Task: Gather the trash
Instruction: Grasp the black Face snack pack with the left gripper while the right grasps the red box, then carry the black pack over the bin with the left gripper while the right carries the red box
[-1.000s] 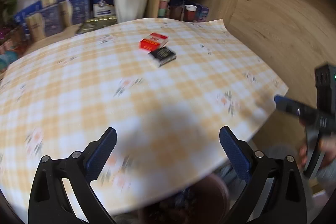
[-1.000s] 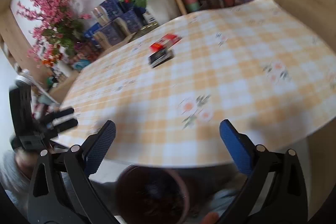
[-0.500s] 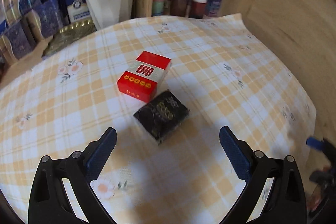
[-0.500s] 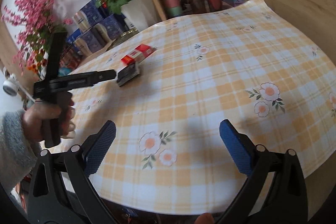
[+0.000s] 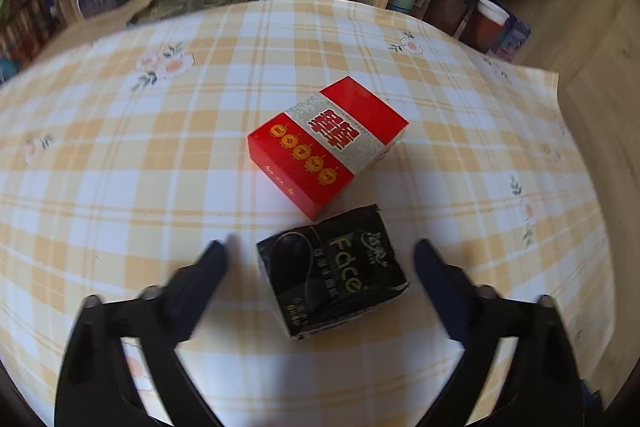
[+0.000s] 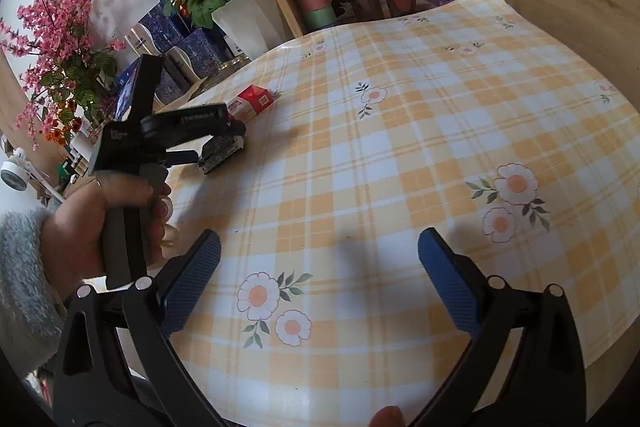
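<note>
Yellow-checked oilcloth with flower prints covers the table point(image 5: 120, 155), and shelves with paper cups and boxes stand at its far edge. Two pieces of trash lie together near the middle: a red pack point(image 5: 326, 143) and, just on its near side, a crumpled black pack point(image 5: 332, 271). The left gripper point(image 5: 320, 259) is plainly the nearer one: the black pack sits right between its jaws, which are closing but not yet pressing on it. The pack's long axis runs slantwise, near-left to far-right. The right gripper point(image 6: 320, 259) hangs released over bare cloth, well to the right of both packs.
</note>
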### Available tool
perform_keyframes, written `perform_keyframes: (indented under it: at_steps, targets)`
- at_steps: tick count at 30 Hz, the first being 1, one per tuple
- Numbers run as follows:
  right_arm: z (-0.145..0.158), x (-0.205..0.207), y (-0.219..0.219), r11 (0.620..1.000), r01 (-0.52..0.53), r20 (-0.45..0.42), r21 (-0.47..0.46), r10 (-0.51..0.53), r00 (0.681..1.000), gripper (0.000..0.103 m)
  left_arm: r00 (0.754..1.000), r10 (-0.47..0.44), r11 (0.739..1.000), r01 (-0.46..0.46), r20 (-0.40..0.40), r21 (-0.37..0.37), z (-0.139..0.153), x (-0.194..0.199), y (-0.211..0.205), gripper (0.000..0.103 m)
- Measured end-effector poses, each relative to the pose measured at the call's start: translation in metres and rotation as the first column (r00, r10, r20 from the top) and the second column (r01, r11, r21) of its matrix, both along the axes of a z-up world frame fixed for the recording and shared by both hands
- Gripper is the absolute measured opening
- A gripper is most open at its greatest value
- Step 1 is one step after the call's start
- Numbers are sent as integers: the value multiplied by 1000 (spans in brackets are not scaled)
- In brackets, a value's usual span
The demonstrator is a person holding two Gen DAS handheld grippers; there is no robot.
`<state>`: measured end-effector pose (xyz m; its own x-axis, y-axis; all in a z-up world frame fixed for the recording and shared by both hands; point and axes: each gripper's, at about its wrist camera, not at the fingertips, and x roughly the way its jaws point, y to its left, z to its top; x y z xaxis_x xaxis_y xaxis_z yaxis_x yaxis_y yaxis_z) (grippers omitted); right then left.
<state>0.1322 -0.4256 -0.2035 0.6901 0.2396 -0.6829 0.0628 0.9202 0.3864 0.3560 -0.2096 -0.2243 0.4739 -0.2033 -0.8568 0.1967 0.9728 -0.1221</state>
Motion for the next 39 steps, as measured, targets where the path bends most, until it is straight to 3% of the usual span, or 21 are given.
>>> perform_keyframes:
  at_steps: [1, 4, 7, 8, 9, 12, 16, 18, 24, 29, 34, 36, 39]
  targets:
    - [0, 2, 1, 1000, -4, -1, -2, 4, 1000, 97, 999, -35, 999, 35, 7, 23, 1, -2, 0, 59]
    - [3, 9, 5, 999, -30, 2, -25, 30, 1000, 97, 992, -126, 990, 125, -9, -58, 4, -8, 11, 46]
    - [12, 23, 14, 991, -90, 24, -98, 93, 995, 97, 988, -152, 977, 149, -8, -156, 14, -21, 43, 39]
    - [15, 30, 18, 985, -113, 29, -128, 118, 993, 97, 985, -172, 953, 167, 3, -252, 18, -28, 58, 39]
    - [20, 38, 23, 979, -135, 35, -153, 142, 989, 97, 984, -179, 941, 173, 4, -290, 21, -32, 67, 39]
    - [35, 67, 40, 956, -220, 72, -194, 237, 969, 97, 981, -190, 934, 194, 43, -301, 31, -52, 100, 38]
    - [45, 126, 78, 903, -303, 98, -306, 346, 933, 97, 986, -153, 929, 164, 59, -332, 39, -76, 142, 37]
    - [43, 151, 92, 886, -341, 88, -316, 385, 919, 97, 992, -106, 923, 121, 63, -365, 40, -90, 167, 37]
    - [19, 228, 146, 815, -418, -49, -401, 436, 899, 97, 997, 25, 888, 9, 66, -460, 47, -133, 223, 37]
    - [0, 269, 162, 817, -420, -115, -396, 409, 905, 97, 993, 97, 878, -55, 63, -476, 48, -155, 250, 37]
    - [-22, 293, 171, 794, -432, -206, -427, 380, 902, 97, 994, 98, 881, -61, 56, -470, 45, -166, 257, 37]
    - [-28, 299, 168, 809, -430, -239, -401, 360, 902, 97, 994, 97, 881, -62, 50, -470, 44, -169, 257, 37]
    - [-32, 300, 156, 861, -416, -264, -292, 345, 901, 93, 994, 97, 878, -63, 48, -474, 42, -175, 261, 37]
